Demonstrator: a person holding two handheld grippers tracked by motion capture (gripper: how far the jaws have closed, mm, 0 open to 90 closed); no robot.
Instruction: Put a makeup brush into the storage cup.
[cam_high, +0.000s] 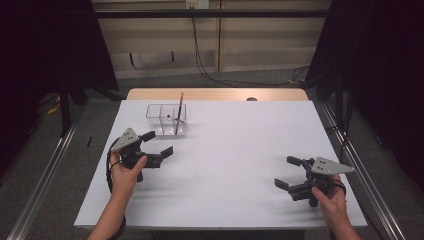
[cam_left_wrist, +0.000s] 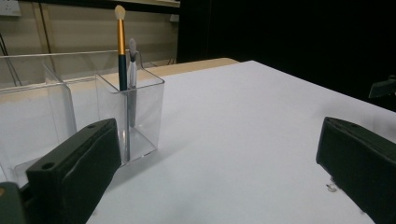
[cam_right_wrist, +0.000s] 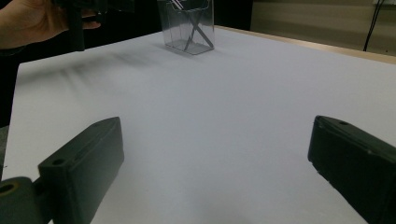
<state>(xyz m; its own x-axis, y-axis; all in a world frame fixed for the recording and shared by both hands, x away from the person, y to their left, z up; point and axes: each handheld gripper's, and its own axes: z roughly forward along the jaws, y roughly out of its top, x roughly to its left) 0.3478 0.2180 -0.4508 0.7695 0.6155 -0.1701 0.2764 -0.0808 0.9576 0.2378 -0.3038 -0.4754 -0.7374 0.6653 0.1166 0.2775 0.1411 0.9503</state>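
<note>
Black jaws of the left tool (cam_high: 159, 145) are standing wide apart and empty, left of centre, just beside the clear plastic compartment organiser (cam_high: 167, 120) holding a gold-and-teal makeup brush (cam_left_wrist: 121, 51). Right tool (cam_high: 288, 173) is likewise gaping over the white desk (cam_high: 235, 145). Reaching carelessly risks tipping the light organiser.

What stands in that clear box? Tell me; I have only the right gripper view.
Observer: Two brushes stand in the clear organizer: a tall brush with a gold ferrule and a shorter brush with a pale handle.
Operator: Say which compartment.
Observer: In the high view, it is the end compartment at the organizer's right; the rest looks empty.
Operator: Report the left tongs.
Observer: The left tongs are open and hold nothing, just in front of the organizer and apart from it.
</note>
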